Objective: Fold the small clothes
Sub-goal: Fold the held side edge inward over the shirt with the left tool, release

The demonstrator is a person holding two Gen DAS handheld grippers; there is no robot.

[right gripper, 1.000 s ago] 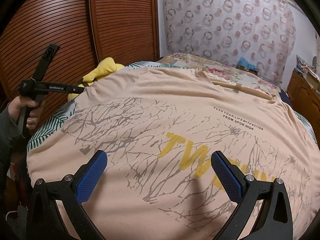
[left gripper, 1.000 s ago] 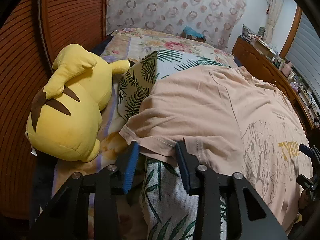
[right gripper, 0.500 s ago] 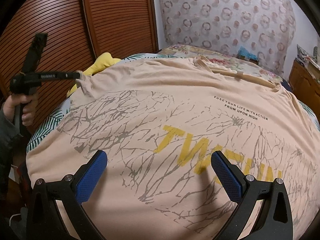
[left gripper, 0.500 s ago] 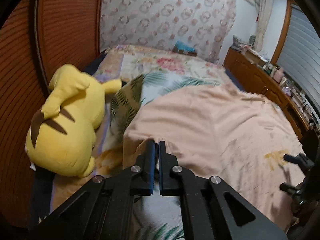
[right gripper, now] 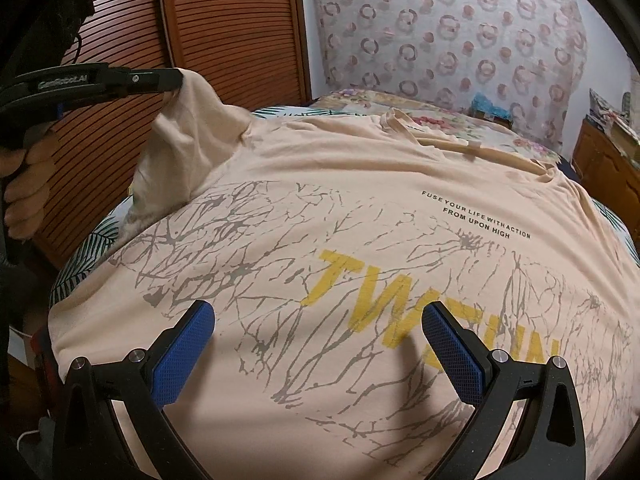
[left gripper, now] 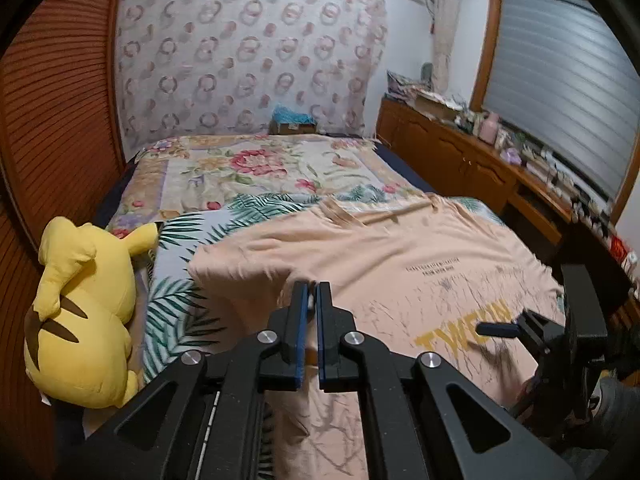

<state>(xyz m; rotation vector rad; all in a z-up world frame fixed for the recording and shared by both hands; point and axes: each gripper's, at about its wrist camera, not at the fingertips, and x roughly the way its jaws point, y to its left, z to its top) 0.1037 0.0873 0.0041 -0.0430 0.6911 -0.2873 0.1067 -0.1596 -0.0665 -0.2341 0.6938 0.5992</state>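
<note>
A peach T-shirt (right gripper: 360, 208) with a grey branch print and yellow letters lies spread face up on the bed. My left gripper (left gripper: 311, 300) is shut on the hem of the shirt's left sleeve (right gripper: 180, 144) and holds it lifted above the bed, so the sleeve hangs as a raised flap. In the right wrist view that same left gripper (right gripper: 178, 80) reaches in from the left, held by a hand (right gripper: 24, 184). My right gripper (right gripper: 318, 320) hovers wide open over the shirt's lower front, with only flat cloth below its blue pads.
A yellow plush toy (left gripper: 80, 312) lies at the bed's left edge beside a leaf-print pillow (left gripper: 180, 300). A floral bedspread (left gripper: 256, 168) covers the far half. Slatted wooden doors (right gripper: 224, 32) stand on the left, a wooden cabinet (left gripper: 472, 160) with clutter on the right.
The left gripper closed on the sleeve hem, then rose and swung in over the shirt, pulling the sleeve up off the bed. The right gripper stayed where it was, open.
</note>
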